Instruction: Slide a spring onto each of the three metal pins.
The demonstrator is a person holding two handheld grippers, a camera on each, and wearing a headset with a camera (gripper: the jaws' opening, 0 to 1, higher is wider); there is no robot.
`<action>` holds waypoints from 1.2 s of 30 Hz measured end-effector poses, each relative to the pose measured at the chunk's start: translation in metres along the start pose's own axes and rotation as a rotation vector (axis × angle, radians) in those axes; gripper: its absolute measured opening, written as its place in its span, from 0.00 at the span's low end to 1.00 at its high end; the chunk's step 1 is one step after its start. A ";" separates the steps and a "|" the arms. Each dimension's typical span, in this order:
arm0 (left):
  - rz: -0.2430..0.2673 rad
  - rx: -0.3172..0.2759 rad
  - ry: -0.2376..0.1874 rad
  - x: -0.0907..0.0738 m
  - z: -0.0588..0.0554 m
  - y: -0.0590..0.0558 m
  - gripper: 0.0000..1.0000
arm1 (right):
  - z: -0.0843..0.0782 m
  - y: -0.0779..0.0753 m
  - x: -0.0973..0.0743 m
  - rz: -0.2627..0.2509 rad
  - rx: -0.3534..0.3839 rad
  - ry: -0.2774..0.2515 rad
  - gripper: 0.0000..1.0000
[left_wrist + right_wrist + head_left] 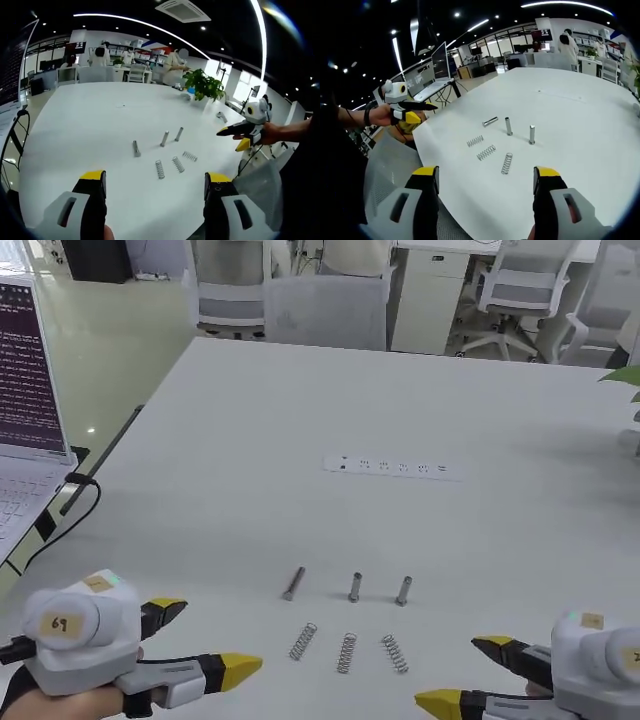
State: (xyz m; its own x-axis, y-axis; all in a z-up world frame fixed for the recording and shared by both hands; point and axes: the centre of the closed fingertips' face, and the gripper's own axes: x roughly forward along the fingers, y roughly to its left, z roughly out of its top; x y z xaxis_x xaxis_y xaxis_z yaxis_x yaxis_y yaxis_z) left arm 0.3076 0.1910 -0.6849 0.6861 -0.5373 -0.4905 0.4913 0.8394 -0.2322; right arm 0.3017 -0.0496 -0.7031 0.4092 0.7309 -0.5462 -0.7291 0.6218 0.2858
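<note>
Head view: above near table (300,420) edge, facing 12 o'clock, down. Gripper views: low, from 7 and 5 o'clock; all share pins (355,586), springs (346,652).

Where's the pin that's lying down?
In the head view, the lying pin is the leftmost of three, on the white table just beyond the leftmost spring.

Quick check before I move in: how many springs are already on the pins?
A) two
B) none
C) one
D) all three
B: the left spring, middle spring and right spring all lie loose on the white table, on the near side of the three bare metal pins.
</note>
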 end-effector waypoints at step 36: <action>-0.002 0.025 0.022 0.056 0.025 0.027 0.69 | 0.000 -0.007 -0.002 -0.003 0.040 -0.016 0.72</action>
State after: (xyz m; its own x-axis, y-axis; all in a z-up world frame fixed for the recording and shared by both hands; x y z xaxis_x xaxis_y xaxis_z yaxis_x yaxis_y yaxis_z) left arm 0.3725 0.1813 -0.6979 0.6733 -0.5368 -0.5084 0.5059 0.8360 -0.2126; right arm 0.3063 -0.0557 -0.7040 0.4200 0.7335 -0.5344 -0.7056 0.6343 0.3160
